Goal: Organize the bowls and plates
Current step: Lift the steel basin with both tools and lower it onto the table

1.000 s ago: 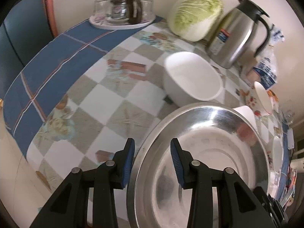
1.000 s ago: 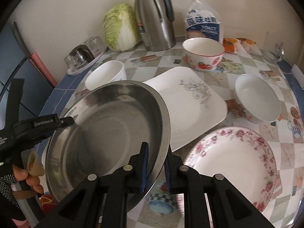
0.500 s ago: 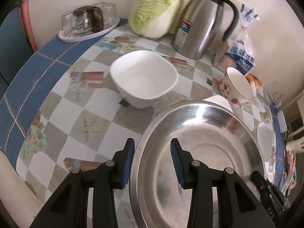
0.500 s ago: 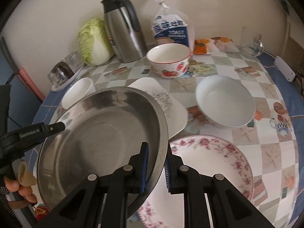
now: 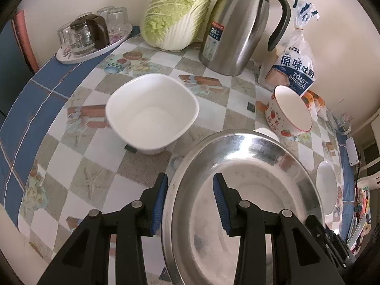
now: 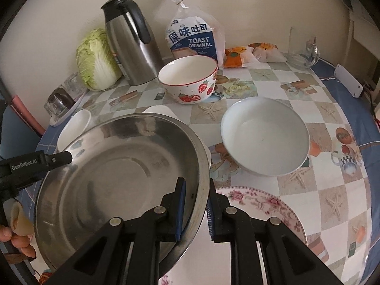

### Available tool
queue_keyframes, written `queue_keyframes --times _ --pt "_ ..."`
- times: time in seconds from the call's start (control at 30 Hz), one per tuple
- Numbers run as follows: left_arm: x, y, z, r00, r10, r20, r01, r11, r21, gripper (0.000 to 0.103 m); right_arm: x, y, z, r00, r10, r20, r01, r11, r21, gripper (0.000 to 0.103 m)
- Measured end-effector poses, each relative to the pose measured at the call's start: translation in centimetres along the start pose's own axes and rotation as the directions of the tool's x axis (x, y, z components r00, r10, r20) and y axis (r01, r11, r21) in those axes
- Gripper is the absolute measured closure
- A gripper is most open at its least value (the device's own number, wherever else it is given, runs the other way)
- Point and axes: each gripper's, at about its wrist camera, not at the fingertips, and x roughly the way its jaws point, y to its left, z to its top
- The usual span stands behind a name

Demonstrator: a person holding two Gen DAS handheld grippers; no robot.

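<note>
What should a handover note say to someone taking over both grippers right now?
Left gripper: shut on the steel pan, on its left rim.
Right gripper: shut on the opposite rim. The pan is held tilted above the table.
On the table: square bowl, strawberry bowl, white bowl, floral plate, and a square plate mostly hidden behind the pan.
Done: pan picked up; nothing stacked yet.
Left: set the pan down and group the plates and the bowls.

Checkered tbl (image 6: 296,182) w/ bowls, floral plate (image 6: 273,211), thermos (image 5: 237,28), cabbage (image 5: 175,11).
</note>
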Motion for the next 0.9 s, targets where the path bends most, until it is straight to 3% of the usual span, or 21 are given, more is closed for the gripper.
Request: queue_keyframes --times 0.9 --pt "2.6 -1.1 2.7 1.000 -0.018 0.018 0.017 1.000 0.026 0.063 3.7 -0.8 2.3 0.999 -0.032 -0.012 0.032 0.999 0.040 0.085"
